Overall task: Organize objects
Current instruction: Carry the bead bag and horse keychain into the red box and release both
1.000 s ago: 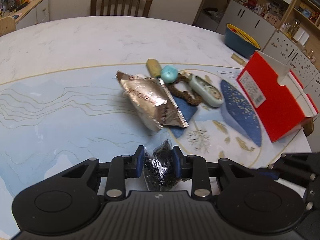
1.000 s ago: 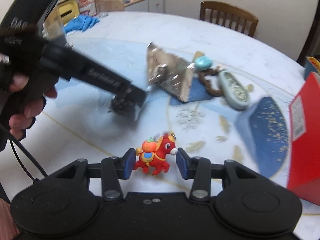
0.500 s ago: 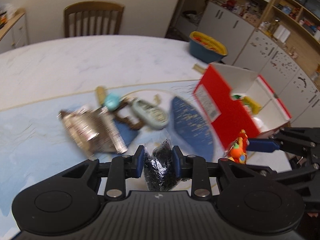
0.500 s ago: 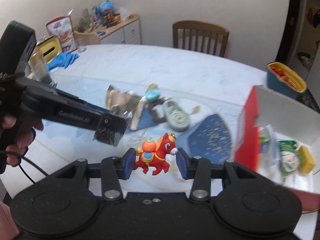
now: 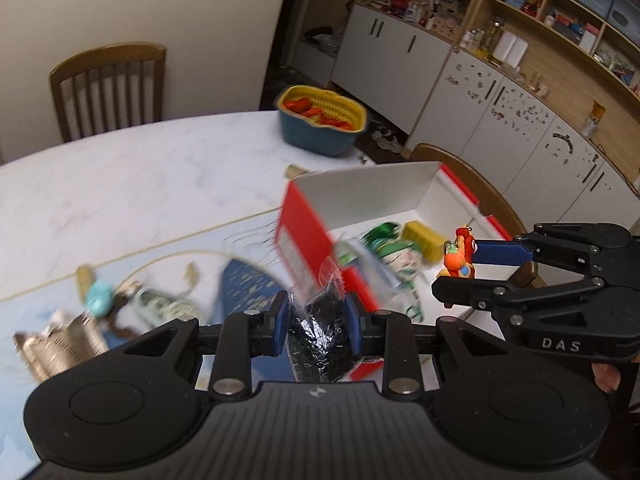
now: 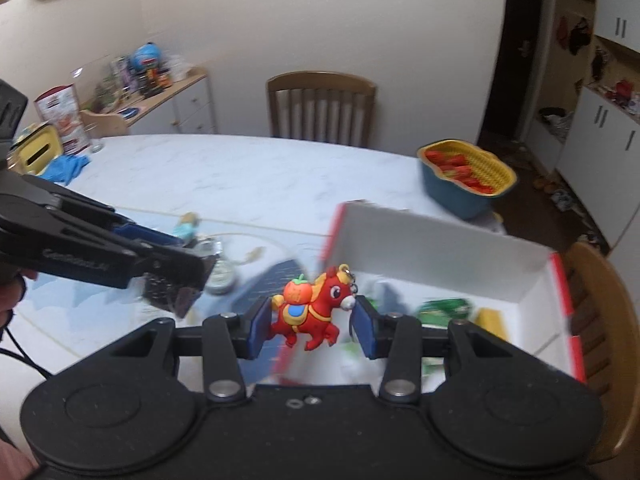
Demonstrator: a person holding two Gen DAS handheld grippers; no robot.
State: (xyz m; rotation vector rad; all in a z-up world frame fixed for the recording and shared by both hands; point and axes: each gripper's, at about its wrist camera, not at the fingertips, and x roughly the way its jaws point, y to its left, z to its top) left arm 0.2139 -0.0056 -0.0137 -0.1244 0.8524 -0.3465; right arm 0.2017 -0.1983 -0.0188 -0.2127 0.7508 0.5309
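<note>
My left gripper [image 5: 316, 324] is shut on a clear bag of black bits [image 5: 318, 332], held in the air just short of the red box's near wall. The red-and-white box [image 5: 380, 196] stands open on the table with a green-and-white packet [image 5: 394, 250] and a yellow block [image 5: 420, 240] inside. My right gripper [image 6: 310, 326] is shut on a red toy horse keychain [image 6: 312, 308], hanging over the box's near left corner [image 6: 340, 220]. In the left wrist view the right gripper [image 5: 460, 270] reaches in from the right above the box. The left gripper [image 6: 168, 276] shows at the left of the right wrist view.
A blue tub with a yellow strainer of red pieces [image 5: 322, 124] sits at the table's far edge. Left of the box lie a silver foil bag [image 5: 60, 344], a teal ball [image 5: 98, 300] and a pale oval case [image 5: 160, 306]. Chairs [image 6: 320, 108] stand behind and right of the table.
Both grippers have swung right and risen, each keeping its item. The red box has come from the far right to straight ahead, its inside now showing, and the loose items slid off left.
</note>
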